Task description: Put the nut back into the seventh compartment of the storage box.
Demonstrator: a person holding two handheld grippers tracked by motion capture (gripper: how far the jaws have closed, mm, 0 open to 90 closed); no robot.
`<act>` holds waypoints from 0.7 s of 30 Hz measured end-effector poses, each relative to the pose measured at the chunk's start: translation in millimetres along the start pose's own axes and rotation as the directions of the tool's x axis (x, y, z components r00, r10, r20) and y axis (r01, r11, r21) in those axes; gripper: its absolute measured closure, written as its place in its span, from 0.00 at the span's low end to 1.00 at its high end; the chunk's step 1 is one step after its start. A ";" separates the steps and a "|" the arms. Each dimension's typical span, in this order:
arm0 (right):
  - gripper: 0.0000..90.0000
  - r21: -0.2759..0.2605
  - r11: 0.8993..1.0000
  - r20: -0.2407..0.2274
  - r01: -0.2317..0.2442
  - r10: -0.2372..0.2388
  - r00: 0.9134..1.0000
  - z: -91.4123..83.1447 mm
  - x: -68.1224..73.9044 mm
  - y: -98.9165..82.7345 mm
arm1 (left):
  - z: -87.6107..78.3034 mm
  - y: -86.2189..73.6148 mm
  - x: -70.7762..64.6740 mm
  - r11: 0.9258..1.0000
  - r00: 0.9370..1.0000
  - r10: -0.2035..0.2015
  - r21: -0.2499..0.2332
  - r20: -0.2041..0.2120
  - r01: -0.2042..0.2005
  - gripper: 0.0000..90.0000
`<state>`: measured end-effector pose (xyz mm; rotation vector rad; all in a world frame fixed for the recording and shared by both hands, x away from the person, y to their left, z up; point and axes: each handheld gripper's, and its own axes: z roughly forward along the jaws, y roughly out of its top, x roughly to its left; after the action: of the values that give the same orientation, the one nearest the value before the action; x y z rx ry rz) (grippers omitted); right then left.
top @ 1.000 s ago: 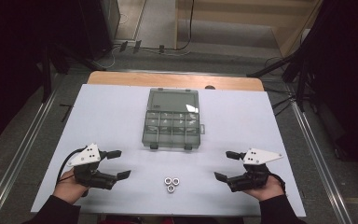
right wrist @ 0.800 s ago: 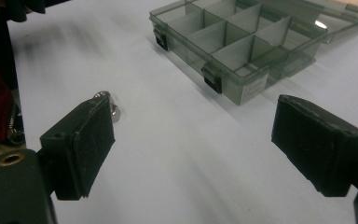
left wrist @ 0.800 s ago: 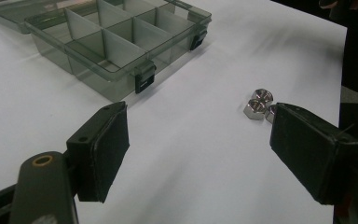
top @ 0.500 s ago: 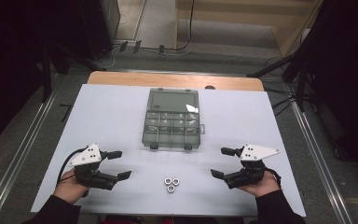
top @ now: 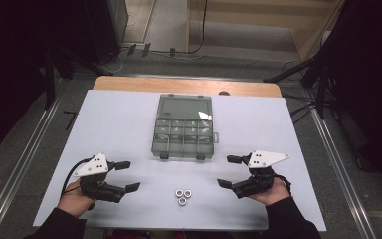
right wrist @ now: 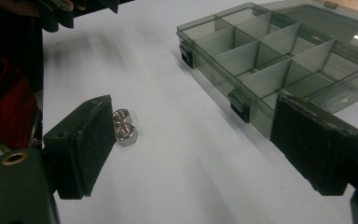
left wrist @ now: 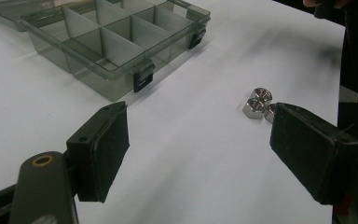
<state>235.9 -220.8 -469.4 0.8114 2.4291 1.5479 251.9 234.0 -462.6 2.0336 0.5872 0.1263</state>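
Three steel hex nuts [top: 182,194] lie clustered on the white table near its front edge, between both hands; they appear as nuts [left wrist: 257,102] and nuts [right wrist: 123,126] in the gripper views. An open clear grey compartment box [top: 183,130] sits mid-table, its lid folded back; its compartments look empty. My left gripper [top: 127,176] rests open at the front left, jaws pointing right toward the nuts. To the right of the nuts my right gripper [top: 229,172] is held open, jaws pointing left. Nothing is between either pair of jaws.
The white table top [top: 114,119] has bare room on both sides of the box. A wooden strip [top: 179,85] runs along the far edge. Metal rails [top: 27,149] flank the table, with dark stands and cables on the floor beyond.
My right gripper has shifted left and slightly away from me, toward the nuts. The left gripper, nuts and box have stayed put.
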 end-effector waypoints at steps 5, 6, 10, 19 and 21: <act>0.17 0.009 1.000 -0.010 0.005 -0.005 1.000 8.1 1.8 3.0 | 0.2 -0.3 0.3 1.000 1.000 -0.003 0.006 0.003 0.003 0.22; 0.17 0.007 1.000 -0.010 0.008 -0.008 1.000 9.9 2.1 4.0 | 0.2 -0.3 0.2 1.000 1.000 -0.004 0.006 0.003 0.004 0.22; 0.17 0.008 1.000 -0.013 0.009 -0.009 1.000 13.6 3.0 6.2 | 0.3 -0.5 0.3 1.000 1.000 -0.005 0.004 0.004 0.005 0.22; 0.17 0.012 1.000 -0.030 0.025 -0.025 0.999 27.8 8.8 12.2 | 0.2 -0.7 0.3 1.000 1.000 -0.008 0.004 0.006 0.008 0.22; 0.17 0.012 0.999 -0.034 0.031 -0.030 0.999 31.2 10.5 13.9 | 0.0 -0.6 0.4 1.000 1.000 -0.007 0.008 0.005 0.007 0.22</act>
<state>244.5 -186.1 -469.8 0.7531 2.4654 1.5488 252.0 234.5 -463.1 2.0388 0.5926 0.1141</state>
